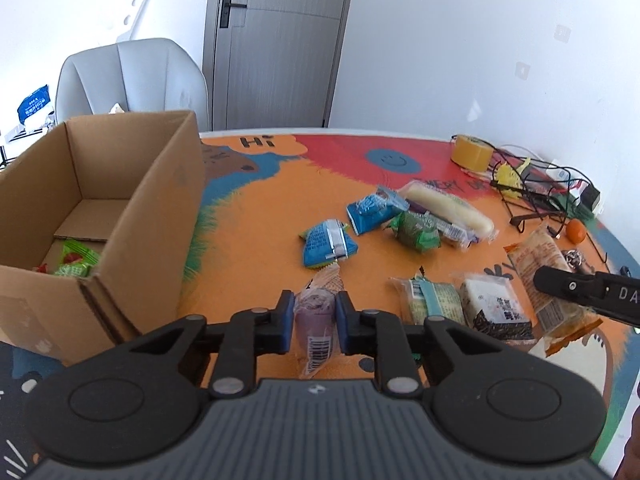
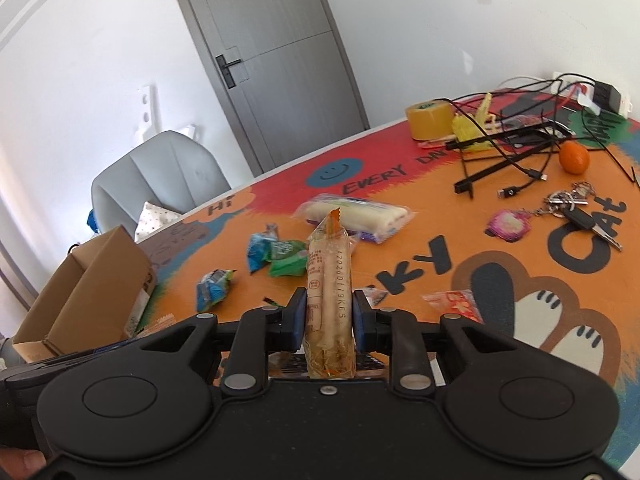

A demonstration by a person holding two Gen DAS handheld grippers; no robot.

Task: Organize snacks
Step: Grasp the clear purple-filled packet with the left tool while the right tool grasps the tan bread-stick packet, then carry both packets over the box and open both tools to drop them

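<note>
My left gripper [image 1: 314, 312] is shut on a purple snack packet [image 1: 314, 316], held low over the table just right of the open cardboard box [image 1: 120, 216]. The box holds a green snack packet [image 1: 78, 262]. My right gripper [image 2: 329, 314] is shut on a long orange-trimmed snack packet [image 2: 329, 280], held upright above the table. Its dark finger [image 1: 576, 286] shows at the right of the left wrist view. Several loose snacks lie on the mat: blue packets [image 1: 328, 244], a green packet [image 1: 418, 230], a long white roll [image 1: 448, 208], and wrapped cakes [image 1: 496, 308].
A yellow tape roll [image 2: 430, 120], tangled cables and a black stand [image 2: 512, 140], an orange [image 2: 574, 158], keys [image 2: 576, 212] and a pink keychain [image 2: 508, 226] lie on the right of the table. A grey chair [image 1: 132, 80] stands behind the box.
</note>
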